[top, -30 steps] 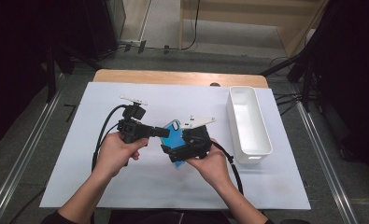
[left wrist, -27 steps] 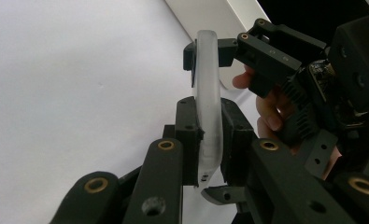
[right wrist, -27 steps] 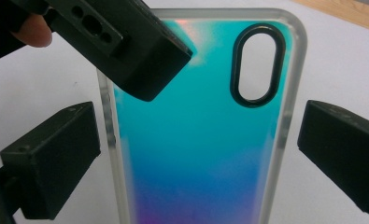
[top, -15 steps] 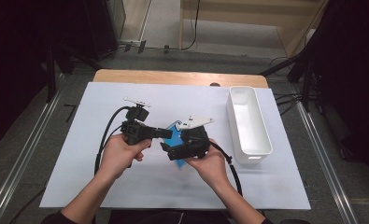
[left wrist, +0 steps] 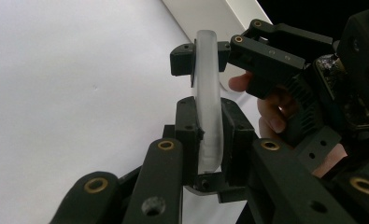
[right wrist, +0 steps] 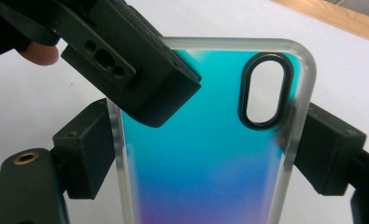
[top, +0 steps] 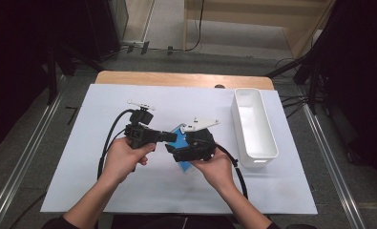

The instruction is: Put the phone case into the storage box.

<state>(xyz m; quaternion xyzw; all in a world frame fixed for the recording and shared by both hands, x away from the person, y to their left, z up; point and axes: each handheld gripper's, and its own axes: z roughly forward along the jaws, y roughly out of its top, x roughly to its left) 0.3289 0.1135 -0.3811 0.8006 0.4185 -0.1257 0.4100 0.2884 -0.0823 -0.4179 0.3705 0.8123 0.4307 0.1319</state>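
"Over the middle of the worktop (top: 281, 191), what does the high view give?" asked the first inspector.

"Both hands are raised together," replied the second. "The left gripper (top: 172, 137) and right gripper (top: 173, 151) meet on a blue phone case (top: 180, 130), which is held clear of the white sheet. A white bin (top: 238, 102) stands apart to the right, with nothing seen in it."

"And the left gripper view?"

"The left gripper (left wrist: 205, 126) has its fingers clamped across the case (left wrist: 205, 70), which is seen edge-on. The right gripper (left wrist: 203, 53) sits farther along the same rim."

"The right gripper view?"

"The case (right wrist: 196, 116) lies between the right gripper (right wrist: 201, 154) fingers. These have just been closing, and both pads now appear to bear on its long edges. One finger (right wrist: 140, 70) of the left gripper covers a corner beside the camera cut-out (right wrist: 265, 91)."

"Progress?"

"Judged as mid-handover. The pick-up is done and both grips are on. Release by the left and setting the case down remain."

"Any markings?"

"No brand, label or writing can be read on the case or the bin."
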